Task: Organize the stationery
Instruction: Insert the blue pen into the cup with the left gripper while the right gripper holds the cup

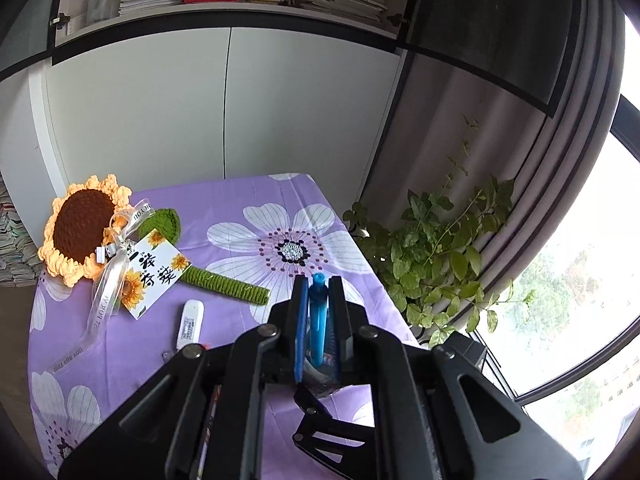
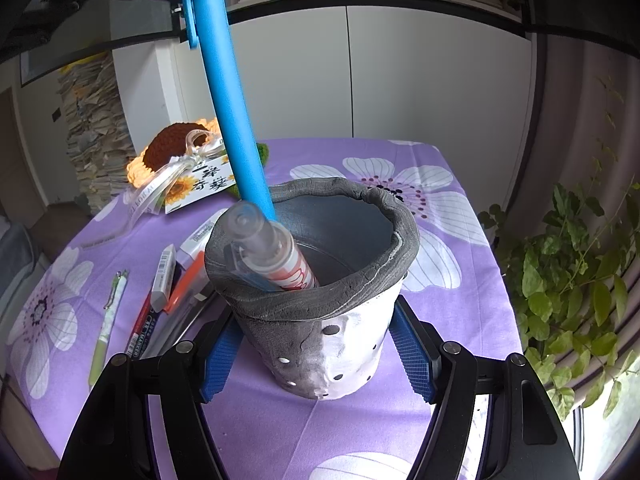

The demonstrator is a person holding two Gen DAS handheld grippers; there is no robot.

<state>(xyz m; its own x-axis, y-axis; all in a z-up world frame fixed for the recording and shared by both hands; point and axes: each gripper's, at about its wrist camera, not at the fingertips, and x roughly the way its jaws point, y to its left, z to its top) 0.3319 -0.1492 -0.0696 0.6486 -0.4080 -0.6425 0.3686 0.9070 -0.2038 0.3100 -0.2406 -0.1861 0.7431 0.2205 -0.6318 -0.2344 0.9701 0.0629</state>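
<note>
- One grey pen pot (image 2: 320,280) stands upright on the desk (image 2: 440,200), which is covered in a purple flowered cloth; its soft grey rim is folded outward, and its lower wall is pale with small holes
- Inside the pot, a clear-capped pen with a red-and-white barrel (image 2: 276,252) leans against the left of the rim, cap up
- The blue pen (image 2: 232,100) slants down into the same pot, its lower end going behind the clear cap; whether its tip reaches the bottom cannot be seen
- The left gripper (image 1: 318,296) has its jaws closed on the blue pen, the blue pads pressed to either side of the barrel; in the right wrist view only a dark, blue-padded edge of it shows at the top left, cut off by the frame
- The right gripper (image 2: 318,352) has its jaws spread wide around the base of the pot, a blue pad just beside each flank; whether the pads actually touch the wall is hard to tell
- Left of the pot, loose on the desk: a green pen (image 2: 108,320), a dark marker (image 2: 140,332), a white eraser (image 2: 164,280) and an orange-handled item partly hidden by the pot
- Further back lie a crocheted sunflower (image 1: 84,228) with a ribbon and card, and a white stick-shaped item (image 1: 191,324)
- A leafy plant (image 2: 568,280) stands beside the desk on the right
</note>
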